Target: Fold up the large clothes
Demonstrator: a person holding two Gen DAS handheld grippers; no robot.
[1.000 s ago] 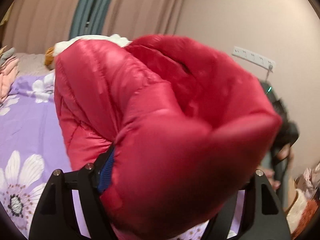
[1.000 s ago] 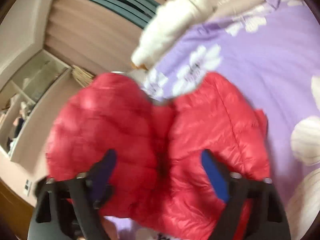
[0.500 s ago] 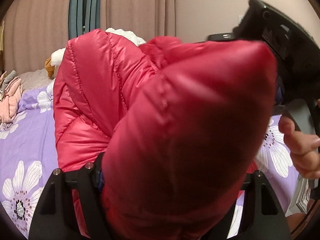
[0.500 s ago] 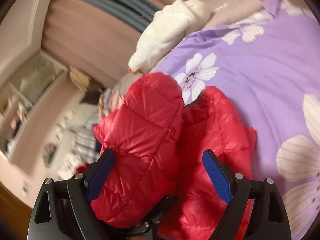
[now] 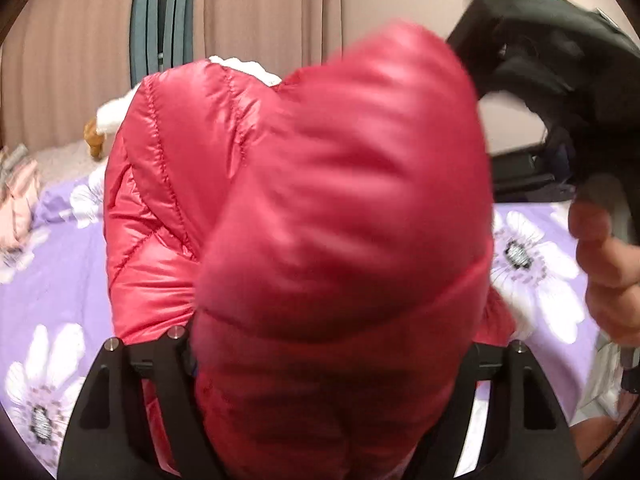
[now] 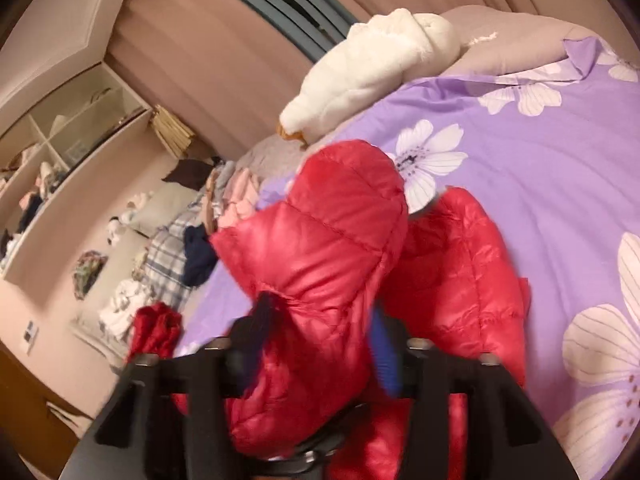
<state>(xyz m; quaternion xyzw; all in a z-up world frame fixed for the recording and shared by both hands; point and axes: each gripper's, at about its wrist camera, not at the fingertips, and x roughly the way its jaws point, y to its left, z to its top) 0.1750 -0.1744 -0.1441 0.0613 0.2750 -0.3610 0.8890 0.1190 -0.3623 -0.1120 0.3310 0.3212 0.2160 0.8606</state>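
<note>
We hold the red puffer jacket (image 5: 344,216) bunched up above the bed (image 5: 52,280), and we judge this is so one padded part can be brought over onto another to make a fold. The left gripper (image 5: 332,360) has a thick roll of the jacket packed between its fingers; they stand fairly wide only because the padding is bulky, and the fabric fills the gap from side to side, so we read it as a firm grip. From that camera the jacket rises straight ahead toward 12 o'clock and covers most of the view, with a stitched panel leaning off toward 10 o'clock.

The right gripper (image 6: 320,344) is closing, with a quilted fold of the jacket (image 6: 328,264) between its blue pads (image 6: 384,352). The picture is smeared there, so we cannot tell whether the pads already press on the fabric. The fold runs from between the fingers toward 12 o'clock, and a second red part lies on the purple flowered bed cover (image 6: 540,184) toward 2 o'clock. In the left view, the right gripper's dark body and the hand (image 5: 604,272) carrying it sit at 2 to 3 o'clock, just beside the raised bundle, which suits a two-handed fold
</note>
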